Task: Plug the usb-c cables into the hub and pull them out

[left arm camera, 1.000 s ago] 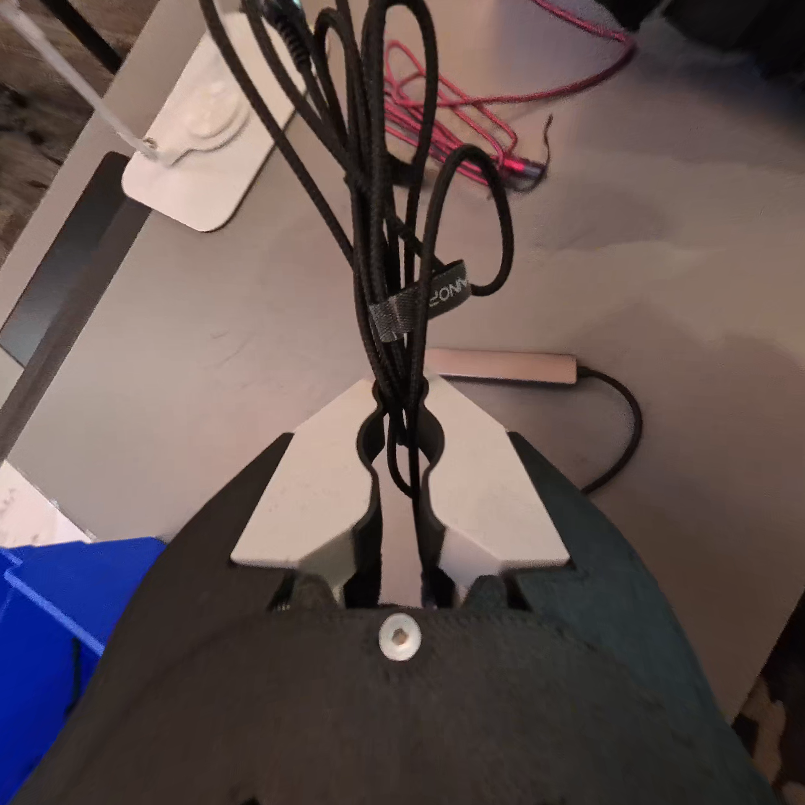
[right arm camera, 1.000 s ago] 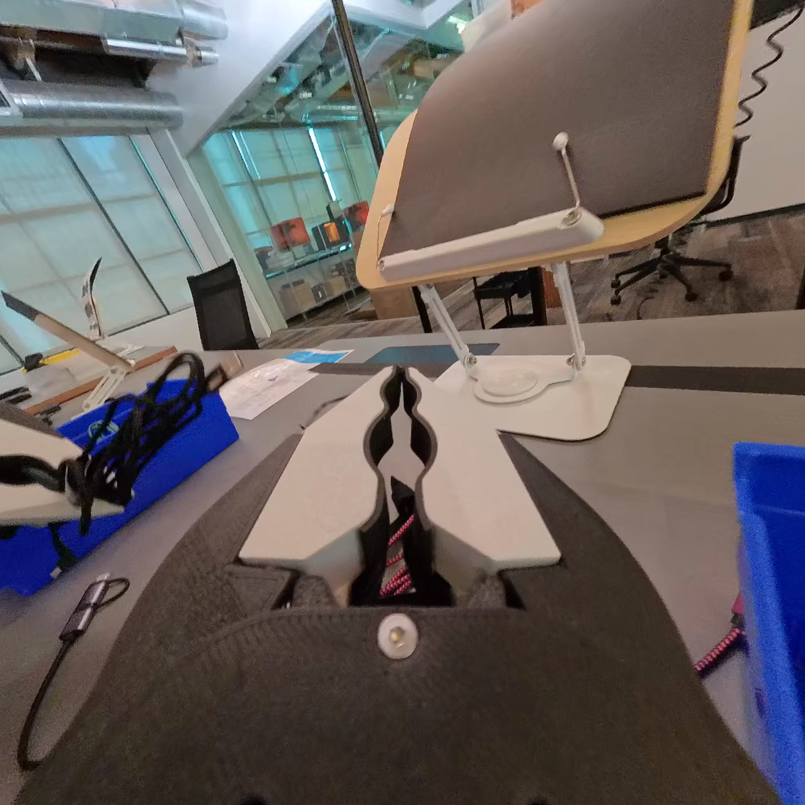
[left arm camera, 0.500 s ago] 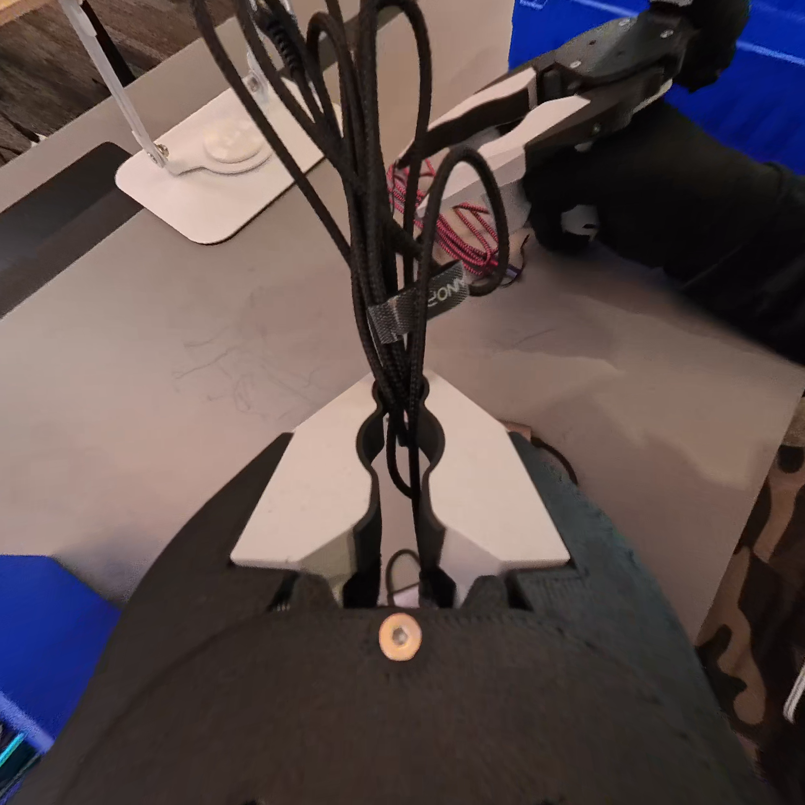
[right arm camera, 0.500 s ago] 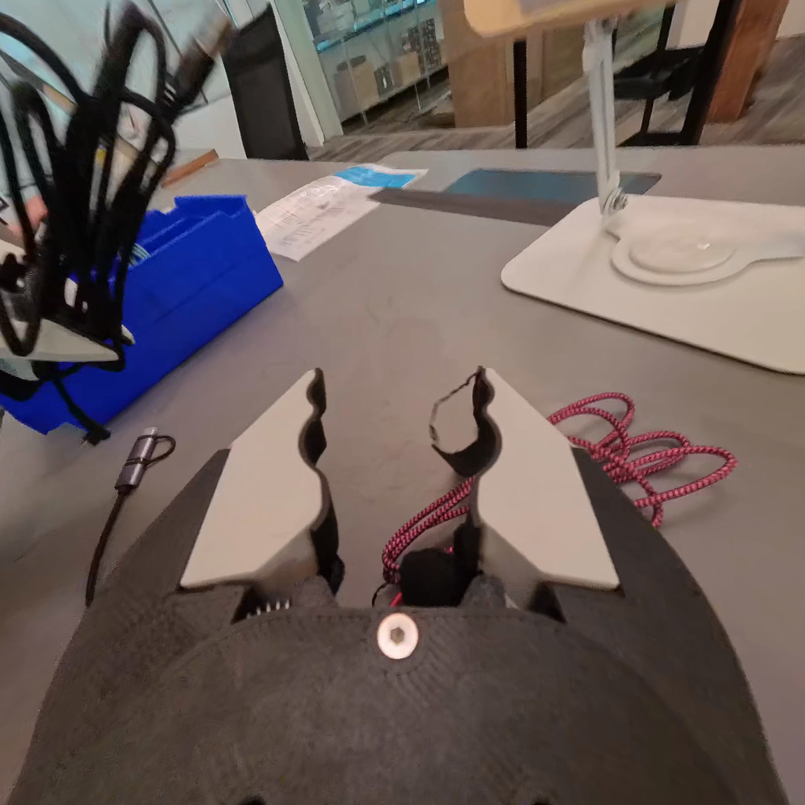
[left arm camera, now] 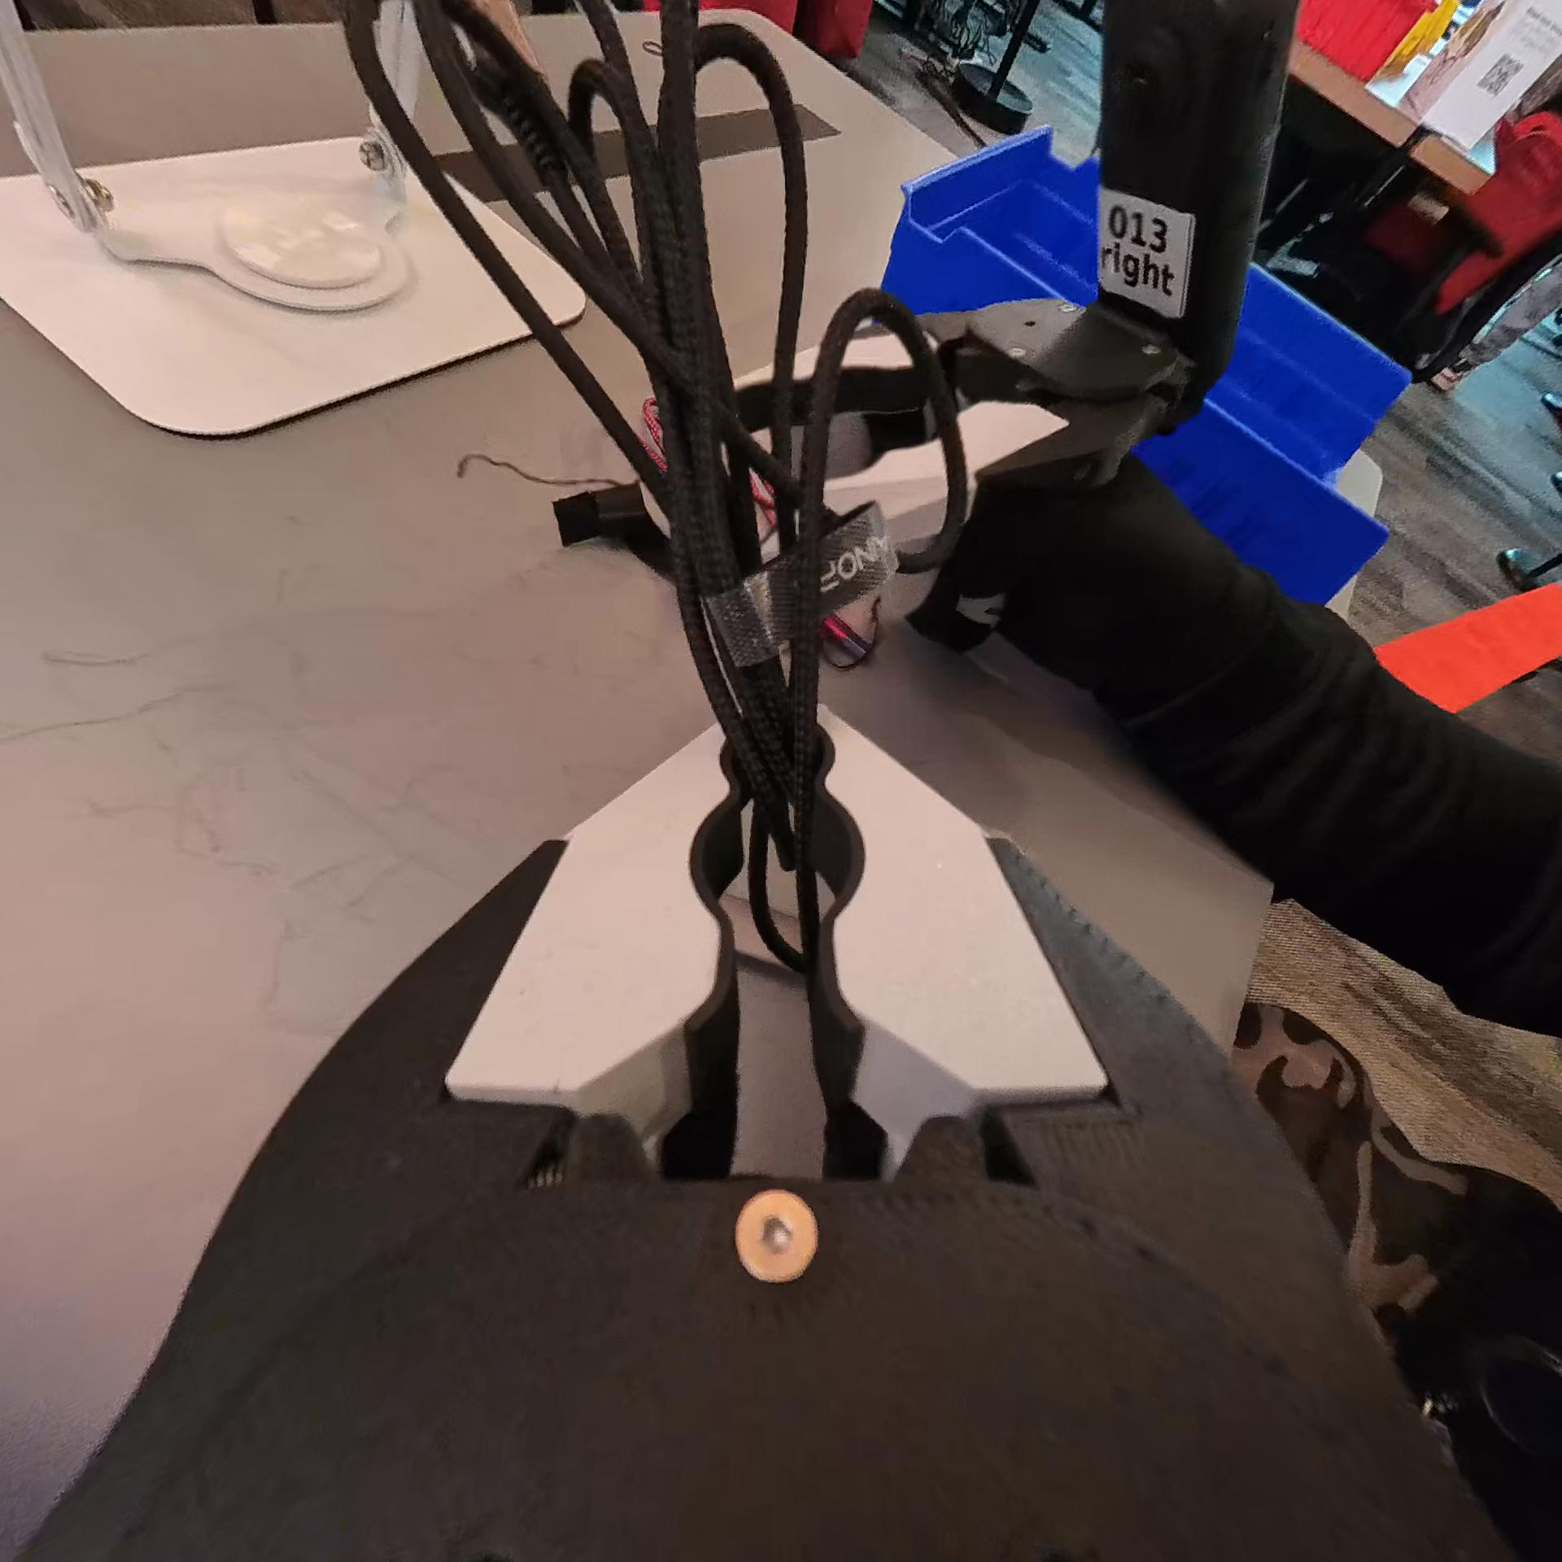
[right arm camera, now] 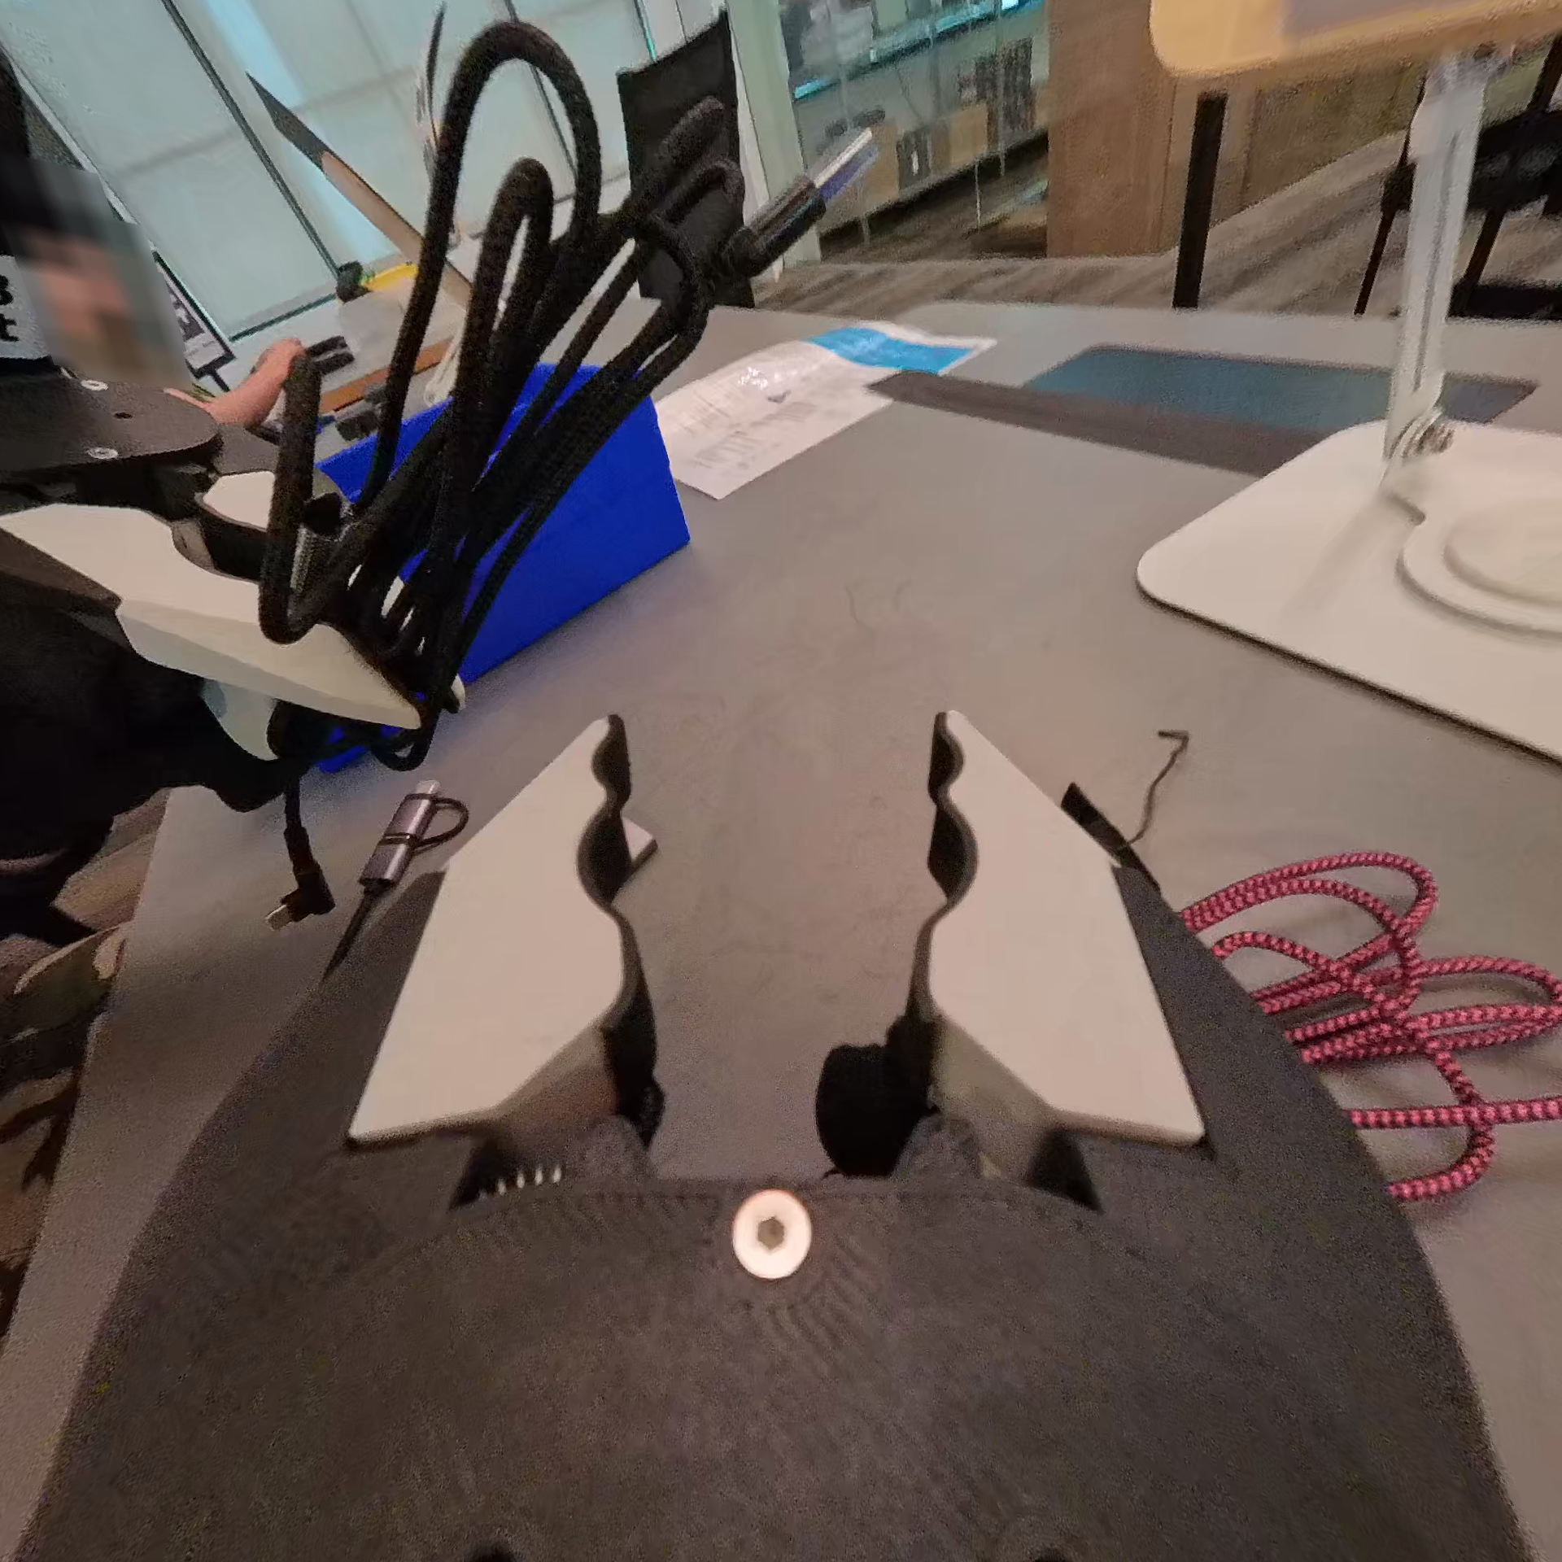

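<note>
My left gripper (left arm camera: pixel 776 744) is shut on a bundle of black braided cable (left arm camera: pixel 744 423) tied with a grey strap (left arm camera: pixel 794 583), and holds it upright above the grey table. It also shows in the right wrist view (right arm camera: pixel 279 651) with the bundle (right arm camera: pixel 507 380); one plug (right arm camera: pixel 300 900) dangles below it. My right gripper (right arm camera: pixel 778 727) is open and empty, low over the table. A grey corner of the hub (right arm camera: pixel 638 845) peeks out beside its left finger, and the hub lead's plug (right arm camera: pixel 406 832) lies to the left. A pink braided cable (right arm camera: pixel 1352 997) lies loose to the right.
A blue bin (right arm camera: pixel 575 507) stands behind the left gripper and another (left arm camera: pixel 1183 338) behind the right gripper (left arm camera: pixel 930 439). A white stand base (right arm camera: pixel 1352 575) sits at the back right, and a paper sheet (right arm camera: pixel 803 397) lies farther back. A black strap (right arm camera: pixel 1099 824) lies beside the right finger.
My right gripper has opened, let go of the pink cable and dropped low over the table. My left gripper, still holding the black bundle, has swung round toward the right gripper.
</note>
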The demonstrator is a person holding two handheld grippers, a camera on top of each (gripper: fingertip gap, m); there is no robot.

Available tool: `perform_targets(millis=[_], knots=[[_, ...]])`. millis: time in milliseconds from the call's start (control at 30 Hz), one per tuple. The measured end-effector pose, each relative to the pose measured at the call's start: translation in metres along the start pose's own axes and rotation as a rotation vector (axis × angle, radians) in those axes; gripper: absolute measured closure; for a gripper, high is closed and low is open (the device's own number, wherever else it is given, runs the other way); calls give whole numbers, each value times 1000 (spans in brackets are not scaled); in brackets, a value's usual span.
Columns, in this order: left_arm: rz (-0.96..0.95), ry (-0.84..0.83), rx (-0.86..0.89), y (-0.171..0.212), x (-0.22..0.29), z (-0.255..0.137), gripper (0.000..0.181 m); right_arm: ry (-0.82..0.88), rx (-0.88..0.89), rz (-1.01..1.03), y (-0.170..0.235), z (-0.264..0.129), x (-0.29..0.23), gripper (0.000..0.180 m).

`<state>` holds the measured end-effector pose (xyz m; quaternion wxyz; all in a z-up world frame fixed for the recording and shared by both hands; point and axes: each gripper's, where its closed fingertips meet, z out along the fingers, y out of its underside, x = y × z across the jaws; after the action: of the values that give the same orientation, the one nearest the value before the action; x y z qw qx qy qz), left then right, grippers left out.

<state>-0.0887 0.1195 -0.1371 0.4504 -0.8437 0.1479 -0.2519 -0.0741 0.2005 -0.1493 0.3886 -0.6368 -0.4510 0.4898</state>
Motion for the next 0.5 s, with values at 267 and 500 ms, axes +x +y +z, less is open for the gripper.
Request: perform_targets(millis=[267, 500], knots=[[-70, 159, 46, 2, 21, 16, 174, -355, 195, 166, -32, -14, -45, 116], [-7, 220, 35, 8, 37, 29, 173, -523, 208, 293, -33, -13, -65, 127]])
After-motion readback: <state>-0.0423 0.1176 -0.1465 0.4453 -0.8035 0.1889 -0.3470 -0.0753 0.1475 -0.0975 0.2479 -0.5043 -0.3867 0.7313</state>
